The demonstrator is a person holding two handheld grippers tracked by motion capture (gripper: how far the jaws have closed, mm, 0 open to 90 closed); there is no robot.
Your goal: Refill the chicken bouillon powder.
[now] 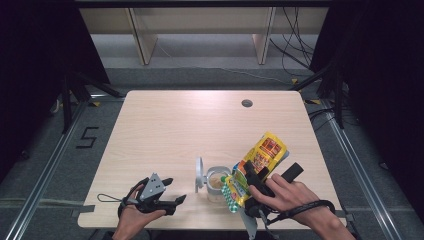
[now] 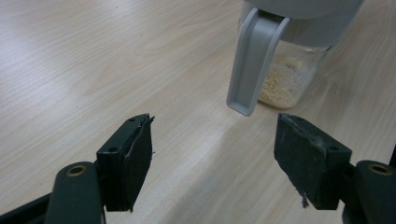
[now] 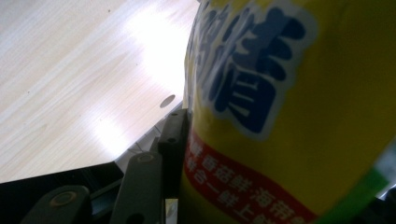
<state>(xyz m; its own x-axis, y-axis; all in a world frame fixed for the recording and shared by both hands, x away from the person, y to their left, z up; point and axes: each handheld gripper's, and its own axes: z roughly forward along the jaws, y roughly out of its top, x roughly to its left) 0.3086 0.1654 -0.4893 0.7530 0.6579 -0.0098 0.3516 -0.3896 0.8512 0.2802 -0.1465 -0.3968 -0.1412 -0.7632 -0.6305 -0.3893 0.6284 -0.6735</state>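
Note:
A clear jar with beige granules in its bottom stands near the table's front edge, its grey flip lid swung open to the left. My right gripper is shut on a yellow snack bag, which it holds tilted with its lower end at the jar's mouth. In the right gripper view the bag shows blue characters and a red band, and one finger presses on its side. My left gripper rests open left of the jar. Ahead of its jaws are the jar and the hanging lid.
The light wooden table has a round cable hole at the back right. Behind the table stand wooden shelf legs and loose cables on grey carpet. Metal rails run along both sides of the table.

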